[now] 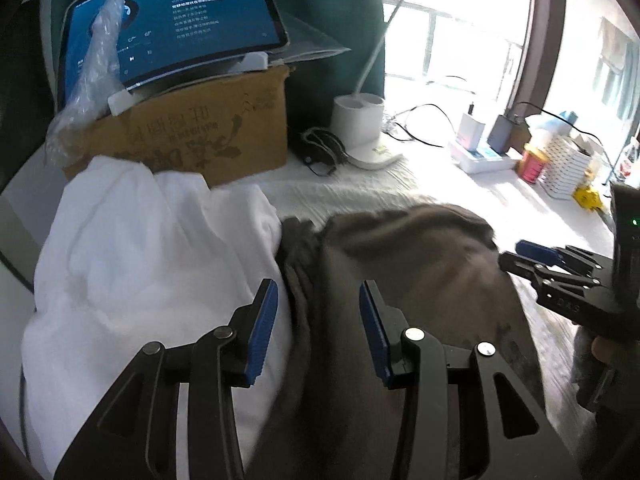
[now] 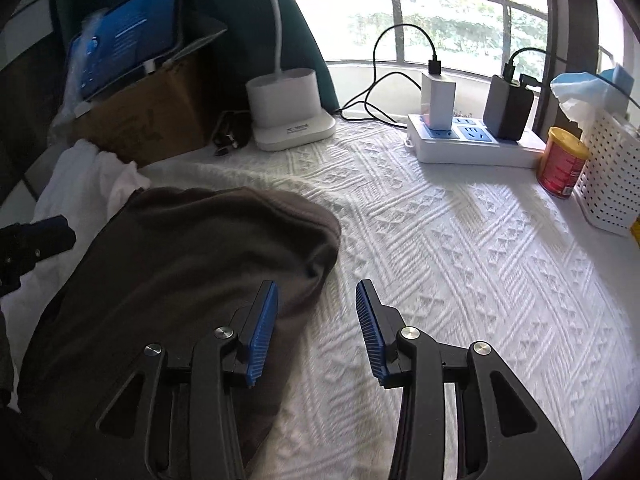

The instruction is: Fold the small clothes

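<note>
Brown garment lies bunched on white textured worktop, under left claw and beside right claw | both claws open, gripping nothing | white cloth left of left claw | cardboard box beyond

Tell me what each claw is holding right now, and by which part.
Nothing is held. The left claw is open above the brown garment, and the right claw is open over that garment's right edge and the white bedspread. No cloth is pinched between the pads.

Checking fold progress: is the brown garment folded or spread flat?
Folded, at least partly: the brown garment lies doubled, with a rounded fold edge and stacked layers on its left side.
</note>
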Demonstrator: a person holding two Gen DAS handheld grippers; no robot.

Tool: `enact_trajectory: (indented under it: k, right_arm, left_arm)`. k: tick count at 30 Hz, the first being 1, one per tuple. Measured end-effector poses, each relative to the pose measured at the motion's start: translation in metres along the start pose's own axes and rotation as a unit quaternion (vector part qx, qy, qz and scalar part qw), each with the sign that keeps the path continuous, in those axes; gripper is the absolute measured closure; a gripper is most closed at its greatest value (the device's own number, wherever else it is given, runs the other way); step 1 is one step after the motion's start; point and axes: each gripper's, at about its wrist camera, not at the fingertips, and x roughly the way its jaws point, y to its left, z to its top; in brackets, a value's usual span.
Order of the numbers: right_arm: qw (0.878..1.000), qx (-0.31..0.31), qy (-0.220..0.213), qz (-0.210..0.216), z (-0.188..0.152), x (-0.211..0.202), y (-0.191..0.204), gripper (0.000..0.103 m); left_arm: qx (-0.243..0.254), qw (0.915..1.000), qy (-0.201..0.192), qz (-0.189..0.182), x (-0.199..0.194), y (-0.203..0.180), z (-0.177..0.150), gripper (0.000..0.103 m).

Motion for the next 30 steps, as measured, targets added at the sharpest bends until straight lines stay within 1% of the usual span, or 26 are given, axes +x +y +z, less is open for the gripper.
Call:
enact_trajectory:
  k: [6,11,15,17,23,30]
  right_arm:
    - [1.000,-0.006,0.003,0.004,-0.014,-0.015,0.005,0.060]
    - [1.000,-0.017,0.001,0.009,-0.024,-0.027,0.011,0.060]
    - [1.000,-0.017,0.004,0.014,-0.033,-0.033,0.015,0.060]
    - [1.000,-0.022,0.006,0.016,-0.040,-0.037,0.019,0.060]
    - [0.999,-0.026,0.015,0.020,-0.061,-0.045,0.026,0.060]
    - [0.999,-0.030,0.024,0.029,-0.085,-0.057,0.036,0.060]
  left_arm:
    - [0.001,0.9998,0.015,-0.017,-0.008,-0.014,-0.023,0.060]
    - [0.003,0.9993,0.029,-0.023,-0.011,-0.021,-0.043,0.060]
    - [0.003,0.9981,0.062,-0.004,-0.002,-0.020,-0.064,0.060]
    - [-0.004,0.9977,0.068,0.000,0.000,-0.017,-0.073,0.060]
    - [-0.020,0.9985,0.052,-0.003,-0.010,-0.008,-0.090,0.058]
    - [-0.016,0.9991,0.040,0.000,-0.019,-0.007,-0.101,0.058]
